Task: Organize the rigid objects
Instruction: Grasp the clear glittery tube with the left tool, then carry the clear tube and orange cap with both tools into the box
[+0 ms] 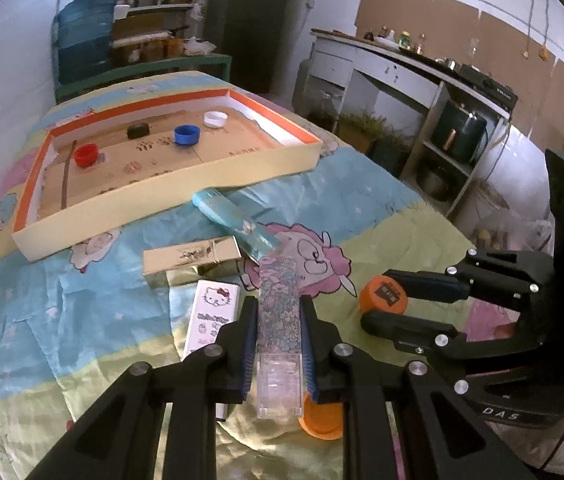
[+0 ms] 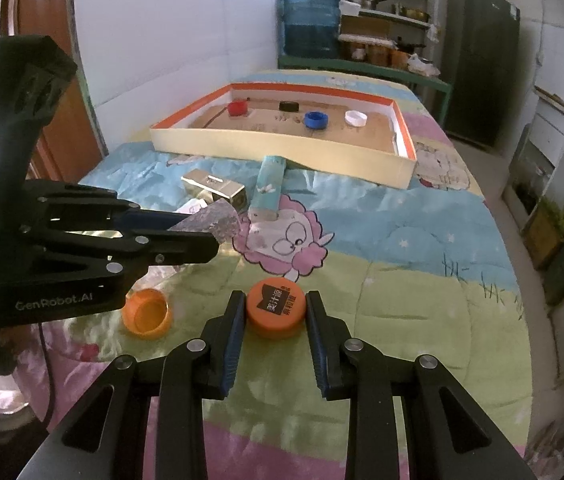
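In the left wrist view, the left claw (image 1: pixel 278 316) sits at the lower centre of the frame and pinches a long clear case with a flower pattern (image 1: pixel 278 308). The case lies between the two fingers, both blue pads pressing on its long sides, and its far end reaches past the fingertips toward the middle of the frame. Under the near end of the case, an orange cap lying open side out (image 1: pixel 319 420) shows at the lower centre. Just left of the claw lies a white Hello Kitty box (image 1: pixel 212 320), and above it a gold box (image 1: pixel 192 260). A light blue tube (image 1: pixel 236 224) lies diagonally near the centre, its upper end close to the front wall of the shallow tray (image 1: pixel 170 196).

In the right wrist view, the right claw (image 2: pixel 276 308) is at the lower centre, spread around an orange cap with black print (image 2: pixel 276 308). The cap rests on the bed cover (image 2: pixel 401 280) between the two fingertips; whether the pads touch it cannot be told.

Inside the tray at the upper centre of this view stand a red cap (image 2: pixel 237 108), a black cap (image 2: pixel 289 106), a blue cap (image 2: pixel 315 120) and a white cap (image 2: pixel 355 117), well apart in a row.
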A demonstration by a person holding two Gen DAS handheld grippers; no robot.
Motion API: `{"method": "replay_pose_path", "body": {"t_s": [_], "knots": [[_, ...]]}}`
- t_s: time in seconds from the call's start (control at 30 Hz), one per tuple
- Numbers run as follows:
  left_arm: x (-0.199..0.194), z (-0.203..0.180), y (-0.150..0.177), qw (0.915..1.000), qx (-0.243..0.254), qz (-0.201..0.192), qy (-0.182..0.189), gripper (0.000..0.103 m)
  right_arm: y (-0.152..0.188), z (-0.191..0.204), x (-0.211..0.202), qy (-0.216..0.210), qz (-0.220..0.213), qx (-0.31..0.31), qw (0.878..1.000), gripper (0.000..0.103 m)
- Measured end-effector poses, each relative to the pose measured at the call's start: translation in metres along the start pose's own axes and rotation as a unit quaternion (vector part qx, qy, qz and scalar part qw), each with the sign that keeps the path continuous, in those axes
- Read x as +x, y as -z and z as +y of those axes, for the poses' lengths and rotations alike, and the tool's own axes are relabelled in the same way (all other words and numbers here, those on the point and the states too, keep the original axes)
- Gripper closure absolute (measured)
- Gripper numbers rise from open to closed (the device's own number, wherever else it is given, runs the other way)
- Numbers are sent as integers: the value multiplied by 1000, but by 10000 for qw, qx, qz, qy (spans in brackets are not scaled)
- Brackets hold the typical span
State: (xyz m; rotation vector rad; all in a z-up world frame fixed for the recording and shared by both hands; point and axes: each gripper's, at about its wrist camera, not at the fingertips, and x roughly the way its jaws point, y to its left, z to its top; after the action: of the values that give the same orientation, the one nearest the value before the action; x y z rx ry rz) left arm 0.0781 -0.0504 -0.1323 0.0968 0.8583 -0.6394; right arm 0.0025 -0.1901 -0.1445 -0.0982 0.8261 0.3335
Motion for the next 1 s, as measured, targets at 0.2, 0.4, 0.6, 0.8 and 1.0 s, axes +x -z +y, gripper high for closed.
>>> {"method": "replay_pose_path", "body": {"t_s": [0.2, 0.4, 0.6, 0.8, 1.0], "knots": [[-17, 8, -7, 9990, -327, -298, -90, 83, -9, 4, -1, -27, -59, -82, 9999, 73], [-32, 21, -16, 9958, -665, -565, -263, 83, -24, 5, -4, -72, -206, -54, 9997, 73], [-52, 35, -31, 9902, -874, -882, -633, 83, -43, 6, -8, -107, -392, -84, 9991, 73], [-65, 49, -48, 9836, -1086, -1087, -944, 83, -63, 7, -9, -106, -536, -111, 9984, 73], [-74, 60, -68, 9765, -1211, -1364, -1144, 83, -87, 4, -9, -89, -727, -69, 9973, 73]]}}
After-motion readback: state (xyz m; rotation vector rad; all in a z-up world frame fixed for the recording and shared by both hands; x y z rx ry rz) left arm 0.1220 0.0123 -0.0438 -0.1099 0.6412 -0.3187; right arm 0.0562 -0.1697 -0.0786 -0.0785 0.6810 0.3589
